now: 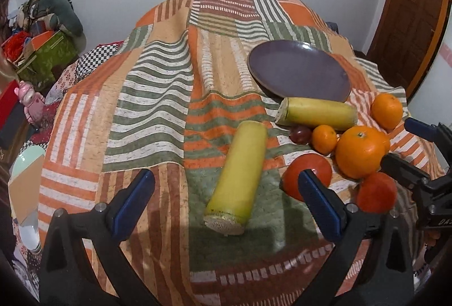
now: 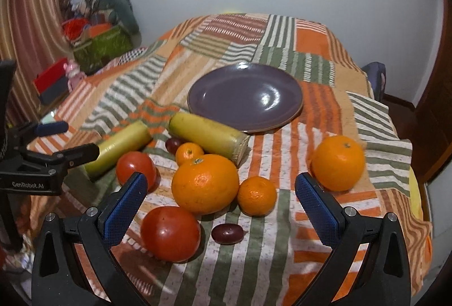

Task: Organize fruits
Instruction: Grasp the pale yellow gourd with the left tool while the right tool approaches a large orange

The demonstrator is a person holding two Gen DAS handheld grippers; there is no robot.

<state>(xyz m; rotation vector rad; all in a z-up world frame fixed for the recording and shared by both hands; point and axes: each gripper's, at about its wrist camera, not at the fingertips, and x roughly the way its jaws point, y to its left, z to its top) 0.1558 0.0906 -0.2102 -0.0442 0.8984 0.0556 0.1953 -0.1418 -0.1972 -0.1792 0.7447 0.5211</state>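
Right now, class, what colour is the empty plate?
Purple plate, clearest in the right wrist view.

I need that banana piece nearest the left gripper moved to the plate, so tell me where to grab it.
Grip the near banana piece across its middle, coming from above with the left gripper. It lies flat on the cloth, lengthwise between the open jaws, with free space on both long sides; its cut end faces the camera.

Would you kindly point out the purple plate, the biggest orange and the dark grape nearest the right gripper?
purple plate [image 2: 223,91]: right wrist view, bare left inner surface.
biggest orange [image 2: 205,184]: right wrist view, middle of its peel.
dark grape [image 2: 227,233]: right wrist view, centre of its skin.
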